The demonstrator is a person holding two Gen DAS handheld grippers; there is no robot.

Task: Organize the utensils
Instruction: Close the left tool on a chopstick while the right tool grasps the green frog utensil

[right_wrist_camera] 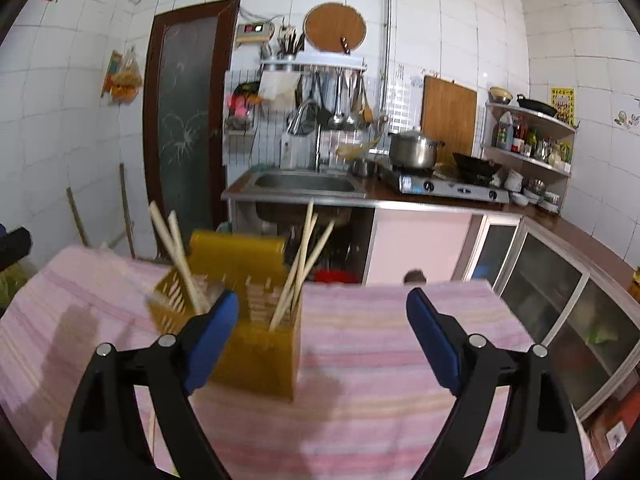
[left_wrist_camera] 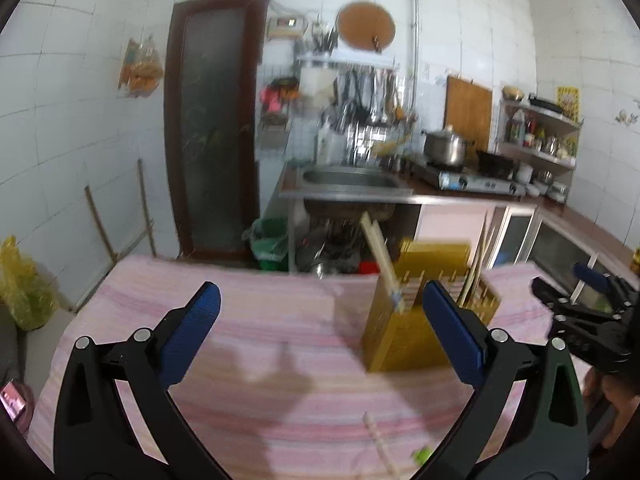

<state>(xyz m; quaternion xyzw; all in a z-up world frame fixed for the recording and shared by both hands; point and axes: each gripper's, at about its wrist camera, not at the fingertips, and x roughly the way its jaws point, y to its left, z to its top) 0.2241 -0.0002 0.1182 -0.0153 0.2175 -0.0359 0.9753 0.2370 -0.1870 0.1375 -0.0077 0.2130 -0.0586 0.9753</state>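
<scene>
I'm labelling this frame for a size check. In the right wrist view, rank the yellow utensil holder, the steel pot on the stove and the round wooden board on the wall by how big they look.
1. yellow utensil holder, though it is nearest the camera
2. round wooden board
3. steel pot, only a little smaller than the board

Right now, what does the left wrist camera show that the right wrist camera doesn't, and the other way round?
Only the left wrist view shows the open left gripper, a loose pale chopstick lying on the cloth, and the other gripper at the right edge. Only the right wrist view shows the open right gripper head on and both chopstick bundles clearly. Both share the yellow plastic utensil holder, its wooden chopsticks, and the pink striped tablecloth.
</scene>
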